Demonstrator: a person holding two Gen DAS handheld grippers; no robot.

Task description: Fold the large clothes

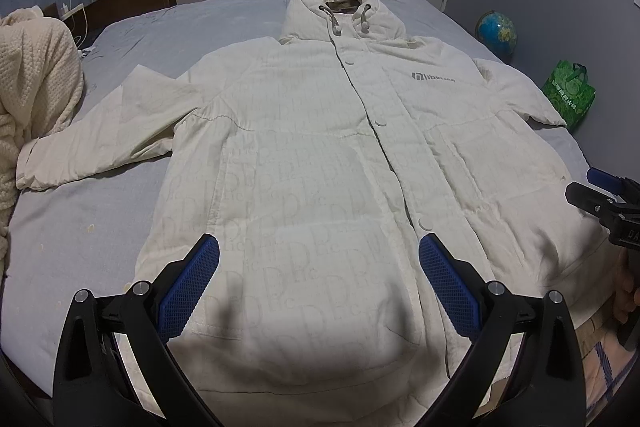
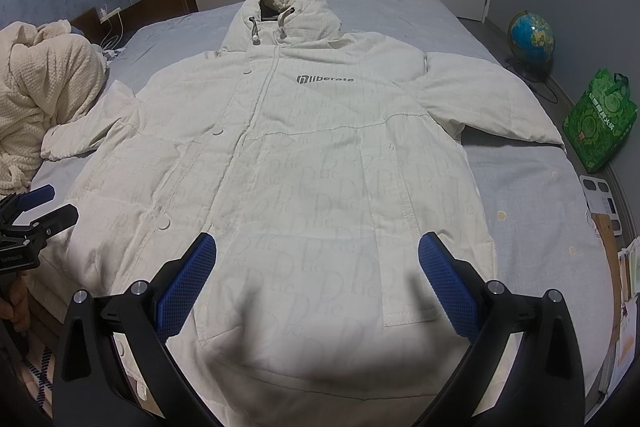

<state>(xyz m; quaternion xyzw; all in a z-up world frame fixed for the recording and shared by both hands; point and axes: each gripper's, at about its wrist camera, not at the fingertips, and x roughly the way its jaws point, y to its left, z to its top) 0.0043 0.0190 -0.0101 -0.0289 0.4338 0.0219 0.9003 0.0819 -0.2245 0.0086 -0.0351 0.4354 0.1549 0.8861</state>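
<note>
Up front, the left gripper (image 1: 319, 259) hangs with its blue-padded fingers (image 1: 202, 279) spread wide and nothing between them, poised above the lower hem area of a cream hooded coat (image 1: 320, 155). Likewise the right gripper (image 2: 317, 259) has its jaws wide apart and empty, over the coat's hem on the other side of the snap-button placket. Each tool shows at the edge of the other's view, held in a hand (image 1: 626, 291). The coat lies face up and buttoned on a grey-sheeted bed (image 1: 72, 227), both sleeves stretched out sideways, hood toward the far end. A knitted cream blanket (image 2: 44, 91) is heaped beside the coat's sleeve. Beyond the bed, a globe (image 2: 531, 39) and a green bag (image 2: 600, 123) sit on the floor.
</note>
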